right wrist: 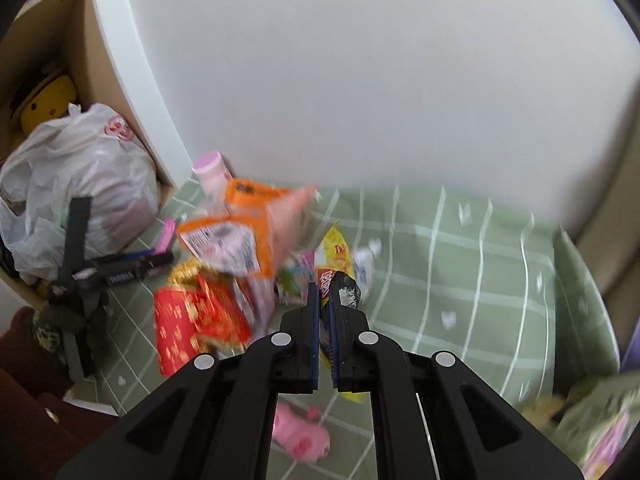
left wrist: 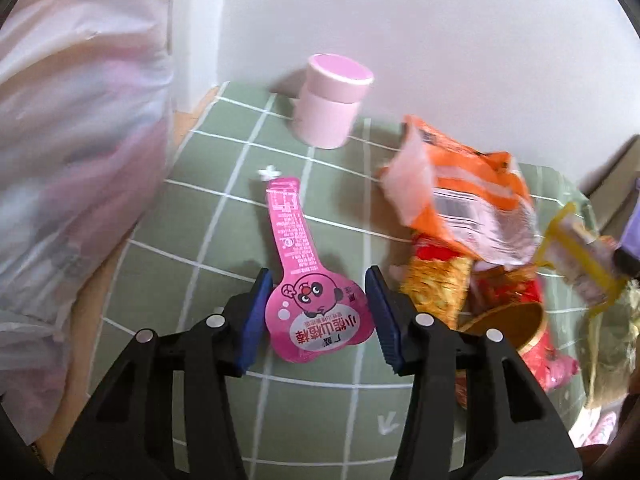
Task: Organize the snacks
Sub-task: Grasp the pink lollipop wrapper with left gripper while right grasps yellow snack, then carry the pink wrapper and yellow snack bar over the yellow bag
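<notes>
A pink lollipop-shaped snack packet [left wrist: 316, 320] lies flat on the green checked cloth [left wrist: 224, 248]. My left gripper [left wrist: 318, 280] is open, low over the cloth, one blue pad on each side of the packet's round head and clear of it. My right gripper [right wrist: 325, 292] is shut on a yellow and black snack packet [right wrist: 336, 256], held just above a heap of snacks; that packet [left wrist: 576, 252] also shows at the right of the left wrist view. The heap holds an orange packet [left wrist: 460, 188] [right wrist: 236, 232] and red packets [left wrist: 500, 292] [right wrist: 188, 320].
A pink lidded cylinder [left wrist: 332, 100] [right wrist: 210, 172] stands by the white wall. A white plastic bag [left wrist: 80, 140] [right wrist: 80, 184] bulges at the left, in a wooden shelf unit [right wrist: 132, 80]. Bare cloth [right wrist: 480, 280] spreads to the right. A pink soft item [right wrist: 300, 436] lies near the front.
</notes>
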`<control>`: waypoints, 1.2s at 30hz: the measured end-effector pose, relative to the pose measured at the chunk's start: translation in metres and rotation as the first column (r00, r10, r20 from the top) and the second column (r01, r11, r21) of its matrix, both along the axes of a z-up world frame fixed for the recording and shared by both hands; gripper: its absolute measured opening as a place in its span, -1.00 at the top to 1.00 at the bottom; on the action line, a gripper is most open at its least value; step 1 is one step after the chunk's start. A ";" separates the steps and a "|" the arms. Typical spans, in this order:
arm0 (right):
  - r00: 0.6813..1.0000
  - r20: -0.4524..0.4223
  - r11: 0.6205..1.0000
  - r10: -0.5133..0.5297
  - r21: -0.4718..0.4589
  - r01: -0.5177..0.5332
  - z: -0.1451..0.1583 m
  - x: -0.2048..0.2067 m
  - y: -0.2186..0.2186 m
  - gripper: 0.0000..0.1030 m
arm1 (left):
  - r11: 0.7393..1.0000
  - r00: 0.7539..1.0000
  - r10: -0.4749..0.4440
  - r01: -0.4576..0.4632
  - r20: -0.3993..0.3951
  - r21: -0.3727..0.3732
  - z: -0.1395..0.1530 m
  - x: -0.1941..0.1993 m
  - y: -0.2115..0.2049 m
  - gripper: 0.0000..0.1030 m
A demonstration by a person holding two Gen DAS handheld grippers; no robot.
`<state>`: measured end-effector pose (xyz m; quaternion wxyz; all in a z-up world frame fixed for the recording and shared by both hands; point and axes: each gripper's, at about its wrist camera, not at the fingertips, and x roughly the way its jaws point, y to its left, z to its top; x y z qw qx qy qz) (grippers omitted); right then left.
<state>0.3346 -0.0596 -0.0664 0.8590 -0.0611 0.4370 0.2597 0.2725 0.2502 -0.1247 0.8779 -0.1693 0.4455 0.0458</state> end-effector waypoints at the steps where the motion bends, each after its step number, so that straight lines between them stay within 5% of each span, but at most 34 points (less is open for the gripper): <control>1: 1.000 -0.013 1.000 -0.023 -0.005 0.023 -0.005 -0.003 -0.005 0.88 | 1.000 1.000 -0.014 0.014 0.007 0.000 0.002 -0.004 -0.001 0.12; 7: 0.992 -0.051 0.992 -0.119 -0.043 0.117 -0.030 -0.017 -0.033 0.82 | 0.997 0.997 -0.048 0.051 0.063 -0.050 0.022 -0.029 0.005 0.12; 9: 0.992 -0.058 0.993 -0.115 -0.043 0.113 -0.036 -0.022 -0.037 0.56 | 0.996 0.996 -0.047 0.052 0.082 -0.066 0.026 -0.033 -0.004 0.12; 11: 0.992 -0.074 0.995 -0.102 -0.017 0.101 -0.040 -0.027 -0.040 -0.33 | 0.996 0.994 -0.047 0.055 0.102 -0.075 0.034 -0.036 -0.004 0.12; 18: 0.996 0.044 0.993 -0.079 -0.079 0.082 -0.032 -0.041 -0.030 -0.33 | 0.989 0.976 -0.116 0.130 0.182 -0.067 0.075 -0.052 -0.016 0.12; 23: 0.998 0.037 0.996 -0.045 -0.074 0.048 -0.055 -0.025 -0.025 -0.30 | 0.980 0.967 -0.191 0.196 0.171 -0.014 0.082 -0.051 -0.041 0.12; 27: 0.999 -0.037 0.996 -0.039 -0.077 0.037 -0.079 -0.008 -0.026 -0.04 | 0.970 0.957 -0.244 0.243 0.155 0.029 0.084 -0.056 -0.059 0.12; 31: 0.998 -0.047 0.998 -0.048 -0.035 0.046 -0.067 -0.013 -0.028 0.58 | 0.964 0.952 -0.265 0.262 0.156 0.040 0.088 -0.058 -0.069 0.11; 36: 0.996 0.048 0.997 -0.081 -0.013 0.081 -0.021 -0.039 -0.035 0.59 | 0.953 0.930 -0.301 0.299 0.209 0.042 0.108 -0.054 -0.085 0.12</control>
